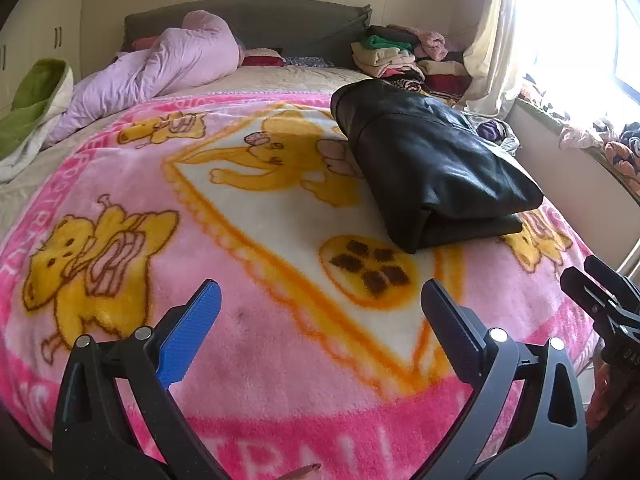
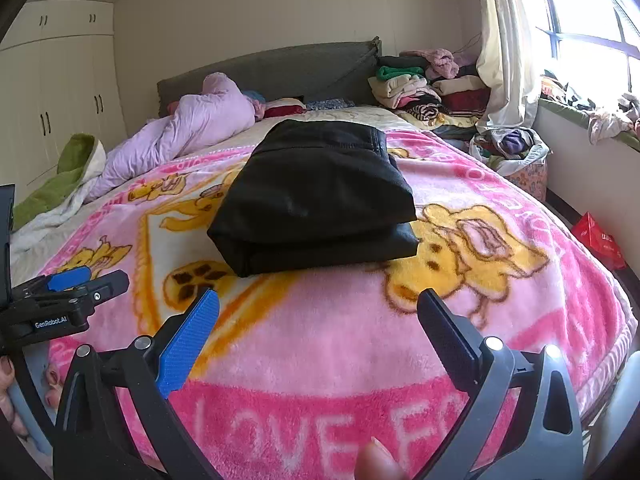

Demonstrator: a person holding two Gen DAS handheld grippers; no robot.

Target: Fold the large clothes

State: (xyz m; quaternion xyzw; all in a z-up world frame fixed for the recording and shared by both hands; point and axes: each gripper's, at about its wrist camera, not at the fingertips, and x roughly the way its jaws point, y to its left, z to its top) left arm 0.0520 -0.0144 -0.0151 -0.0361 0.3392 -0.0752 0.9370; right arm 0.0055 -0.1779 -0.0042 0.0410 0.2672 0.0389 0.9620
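Observation:
A black leather-like garment [image 1: 432, 168] lies folded into a thick rectangle on the pink cartoon blanket [image 1: 248, 336]; the right wrist view has the garment [image 2: 320, 196] straight ahead, centred on that blanket [image 2: 340, 344]. My left gripper [image 1: 320, 300] hovers open over the blanket, short of the garment and to its left, with nothing between its fingers. My right gripper [image 2: 318, 308] is open too, just in front of the garment's near folded edge, holding nothing. Each gripper shows at the edge of the other's view: right gripper [image 1: 588, 280], left gripper [image 2: 80, 278].
A crumpled lilac duvet [image 2: 188, 128] and a green-and-white cover [image 2: 60, 184] lie at the bed's far left. Stacked folded clothes [image 2: 424, 88] sit by the headboard [image 2: 272, 68]. A laundry bag [image 2: 516, 152] and red item [image 2: 600, 240] are on the floor at right, under a cluttered windowsill [image 2: 600, 116].

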